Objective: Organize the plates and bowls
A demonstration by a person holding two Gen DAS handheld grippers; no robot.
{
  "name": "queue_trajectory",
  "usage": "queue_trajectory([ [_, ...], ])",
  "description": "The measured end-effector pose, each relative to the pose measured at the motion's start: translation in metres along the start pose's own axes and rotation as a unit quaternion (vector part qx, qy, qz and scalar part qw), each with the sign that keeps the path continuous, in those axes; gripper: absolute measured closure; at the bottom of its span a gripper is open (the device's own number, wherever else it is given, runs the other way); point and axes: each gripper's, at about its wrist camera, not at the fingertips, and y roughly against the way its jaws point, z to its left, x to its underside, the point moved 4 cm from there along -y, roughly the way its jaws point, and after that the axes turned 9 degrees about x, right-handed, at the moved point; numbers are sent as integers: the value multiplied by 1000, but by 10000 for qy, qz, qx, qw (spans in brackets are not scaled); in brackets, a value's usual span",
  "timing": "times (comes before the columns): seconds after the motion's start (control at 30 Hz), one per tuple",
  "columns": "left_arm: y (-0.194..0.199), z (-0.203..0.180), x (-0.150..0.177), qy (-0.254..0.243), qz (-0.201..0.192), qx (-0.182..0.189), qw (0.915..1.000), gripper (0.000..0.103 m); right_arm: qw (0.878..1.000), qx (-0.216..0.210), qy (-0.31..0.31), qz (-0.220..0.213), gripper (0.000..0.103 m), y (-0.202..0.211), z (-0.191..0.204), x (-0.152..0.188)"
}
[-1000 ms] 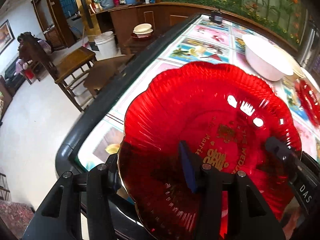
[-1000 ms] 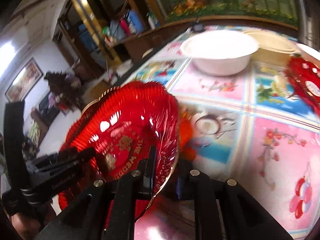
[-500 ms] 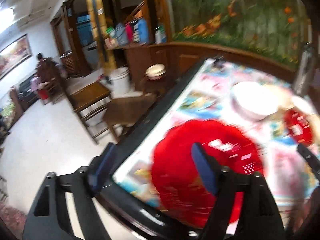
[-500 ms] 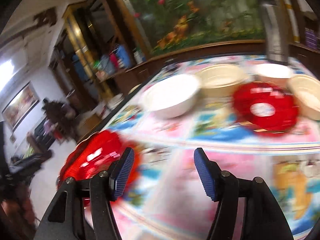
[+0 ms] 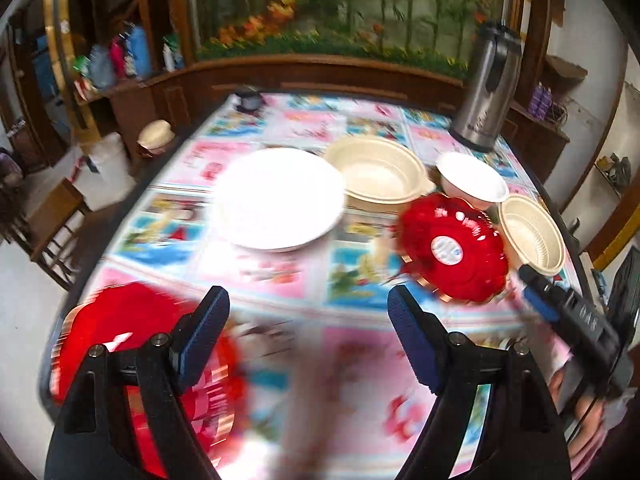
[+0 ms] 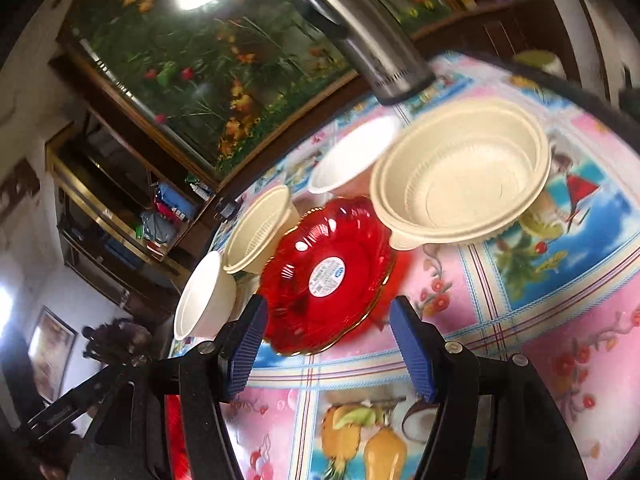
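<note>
A red plate [image 5: 132, 364] lies blurred on the table at the near left, under my left gripper's left finger. My left gripper [image 5: 308, 340] is open and empty above the table. A second red plate [image 5: 452, 248] with a white label lies upside down at the right; it also shows in the right wrist view [image 6: 328, 276]. My right gripper [image 6: 326, 344] is open and empty, just short of that plate. A large white bowl [image 5: 280, 198], cream bowls [image 5: 376, 172] [image 5: 532, 234] and a small white bowl [image 5: 472, 180] stand around it.
A steel thermos [image 5: 486, 88] stands at the far right of the table. The table has a colourful picture cloth [image 5: 360, 276] and a dark rim. A wooden chair [image 5: 52, 224] and a white bucket [image 5: 106, 168] stand on the floor at the left.
Both grippers let go of the red plate they held one second ago; it now lies on the table at the near left. Both have opened and swung right toward the other dishes.
</note>
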Motion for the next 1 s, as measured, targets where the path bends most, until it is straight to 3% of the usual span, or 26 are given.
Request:
queue_trajectory([
  [0.2, -53, -30, -12, 261, 435, 122, 9986, 21, 9968, -82, -763, 211, 37, -17, -31, -12],
  [0.27, -67, -38, -16, 299, 512, 242, 9979, 21, 9939, -284, -1025, 297, 37, -22, -36, -15],
  [0.43, -94, -55, -21, 265, 645, 179, 9974, 21, 9940, -317, -969, 407, 37, -34, -26, -19],
  [0.63, -125, -54, -17, 558, 952, 308, 9934, 21, 9898, -235, -1210, 715, 40, -53, -29, -18],
  [0.83, -138, -55, -15, 672, 1012, 402, 9918, 22, 9916, -105, -1078, 711, 43, -59, -27, -16],
  [0.9, -140, -54, -13, 648, 1045, 365, 9917, 28, 9917, -93, -1056, 723, 46, -60, -27, -15],
  [1.0, -143, -53, -10, 748, 1113, 514, 9896, 52, 9913, -37, -1089, 738, 57, -61, -28, -15],
])
